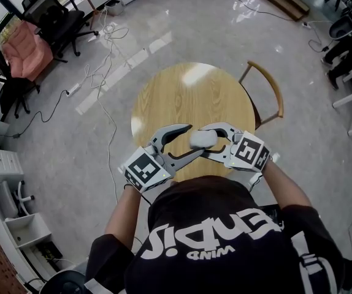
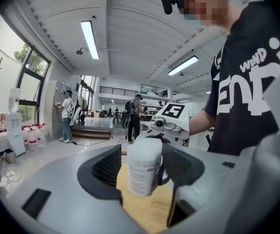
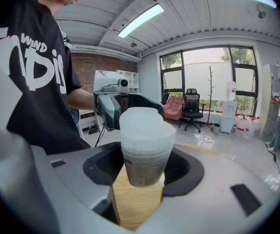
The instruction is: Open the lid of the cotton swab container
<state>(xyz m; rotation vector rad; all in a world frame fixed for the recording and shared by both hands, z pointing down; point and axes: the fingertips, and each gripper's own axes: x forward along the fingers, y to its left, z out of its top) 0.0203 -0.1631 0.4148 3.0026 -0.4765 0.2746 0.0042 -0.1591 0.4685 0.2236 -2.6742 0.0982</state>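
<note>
Overhead, the cotton swab container (image 1: 202, 137) is over the wooden table (image 1: 182, 97), between both grippers. The left gripper (image 1: 193, 139) view shows its jaws spread around it. The right gripper (image 1: 208, 141) view shows its jaws pinching it, with the lid (image 3: 145, 123) on.

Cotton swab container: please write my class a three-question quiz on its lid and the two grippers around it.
1. True or false: the lid of the cotton swab container is already off.
2. The jaws of the left gripper are: A apart, B shut on the lid, C shut on nothing.
3. Which gripper clamps the container?
Key: 1 false, the lid is on; 2 A; 3 the right gripper.
</note>
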